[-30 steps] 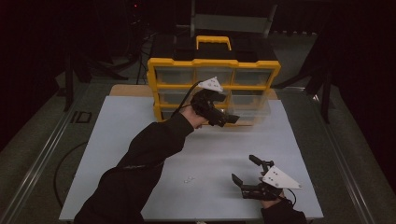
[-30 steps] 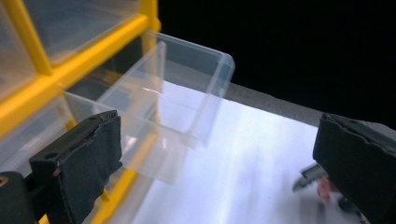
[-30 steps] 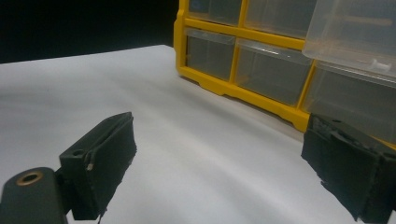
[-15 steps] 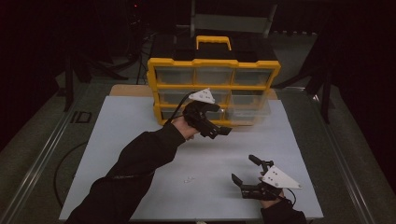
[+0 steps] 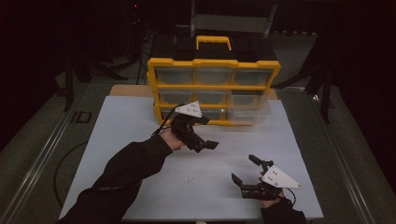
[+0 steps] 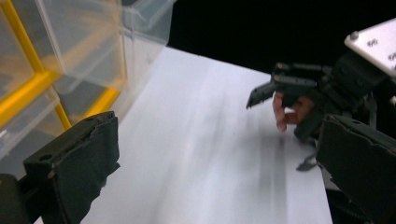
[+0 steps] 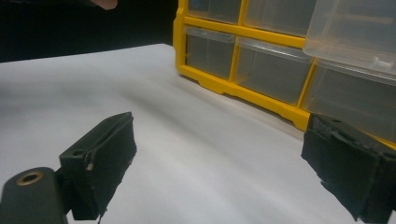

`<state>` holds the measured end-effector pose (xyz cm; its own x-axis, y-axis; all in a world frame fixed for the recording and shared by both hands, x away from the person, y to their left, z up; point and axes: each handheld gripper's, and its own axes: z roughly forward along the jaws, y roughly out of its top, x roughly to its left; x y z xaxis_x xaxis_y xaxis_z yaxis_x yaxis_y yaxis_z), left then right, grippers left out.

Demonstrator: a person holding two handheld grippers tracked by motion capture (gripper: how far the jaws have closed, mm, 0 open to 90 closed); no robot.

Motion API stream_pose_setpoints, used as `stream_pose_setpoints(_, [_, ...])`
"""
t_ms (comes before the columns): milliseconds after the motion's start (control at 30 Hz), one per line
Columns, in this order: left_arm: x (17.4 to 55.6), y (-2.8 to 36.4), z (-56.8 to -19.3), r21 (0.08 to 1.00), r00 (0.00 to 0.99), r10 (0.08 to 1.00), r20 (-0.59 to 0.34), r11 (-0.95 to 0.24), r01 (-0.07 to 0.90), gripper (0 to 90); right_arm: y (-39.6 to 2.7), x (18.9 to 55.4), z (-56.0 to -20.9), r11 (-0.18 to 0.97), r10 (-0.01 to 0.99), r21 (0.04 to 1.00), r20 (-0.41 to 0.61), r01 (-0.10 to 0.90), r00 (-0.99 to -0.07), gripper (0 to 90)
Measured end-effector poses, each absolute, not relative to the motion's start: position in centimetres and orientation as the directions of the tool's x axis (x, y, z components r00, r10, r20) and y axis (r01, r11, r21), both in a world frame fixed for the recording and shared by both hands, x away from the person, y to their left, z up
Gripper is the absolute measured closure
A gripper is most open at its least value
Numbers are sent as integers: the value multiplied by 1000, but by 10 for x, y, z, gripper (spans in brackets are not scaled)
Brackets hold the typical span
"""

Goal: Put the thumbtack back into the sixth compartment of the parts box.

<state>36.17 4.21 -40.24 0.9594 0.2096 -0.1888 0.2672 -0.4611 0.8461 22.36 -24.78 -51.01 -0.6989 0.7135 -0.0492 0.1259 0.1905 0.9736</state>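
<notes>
High view: the left hand-held gripper [image 5: 205,142] hangs above the white counter [image 5: 116,140], just in front of the yellow drawer cabinet [image 5: 214,88], its jaws spread apart and empty. One clear drawer [image 5: 247,107] on the cabinet's right side sticks out. The right hand-held gripper [image 5: 245,170] rests near the counter's front edge, jaws also wide apart, holding nothing.

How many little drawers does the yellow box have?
9 in the yellow box: three on top, three in the middle, three at the bottom. The middle right drawer sticks out.
</notes>
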Motion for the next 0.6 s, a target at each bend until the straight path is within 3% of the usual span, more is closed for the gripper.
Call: stream_pose_setpoints(600, [334,66,-444,819,965,175,-196,-512,260,2,-247,223,-510,194,712,973,-50,127,-701,96])
